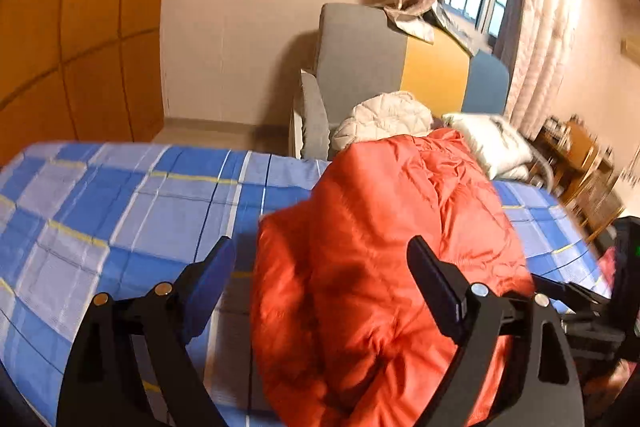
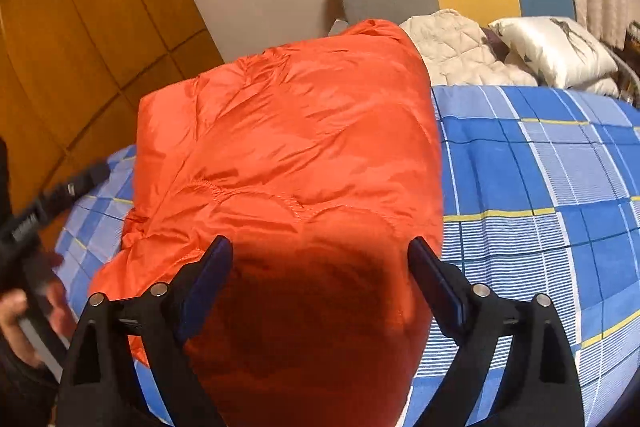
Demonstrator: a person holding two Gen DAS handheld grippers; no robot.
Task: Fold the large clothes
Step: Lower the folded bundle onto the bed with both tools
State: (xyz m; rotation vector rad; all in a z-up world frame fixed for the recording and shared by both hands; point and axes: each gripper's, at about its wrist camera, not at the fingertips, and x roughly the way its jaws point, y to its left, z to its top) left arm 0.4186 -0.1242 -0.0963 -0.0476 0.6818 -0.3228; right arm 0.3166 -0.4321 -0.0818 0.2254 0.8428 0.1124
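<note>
1. Blue-checked bed (image 2: 540, 163) lies under both tools, the orange jacket (image 2: 288, 147) on it just ahead, apparently folded.
2. Right gripper (image 2: 320, 275) and left gripper (image 1: 320, 275) gape wide, empty.
3. Judgement: press the bundle flat before taking the next garment.

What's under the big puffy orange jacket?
The puffy orange quilted jacket lies on a bed sheet of blue and white checked cloth, which shows on both sides. Whatever sits directly beneath the jacket is covered and cannot be seen.
</note>
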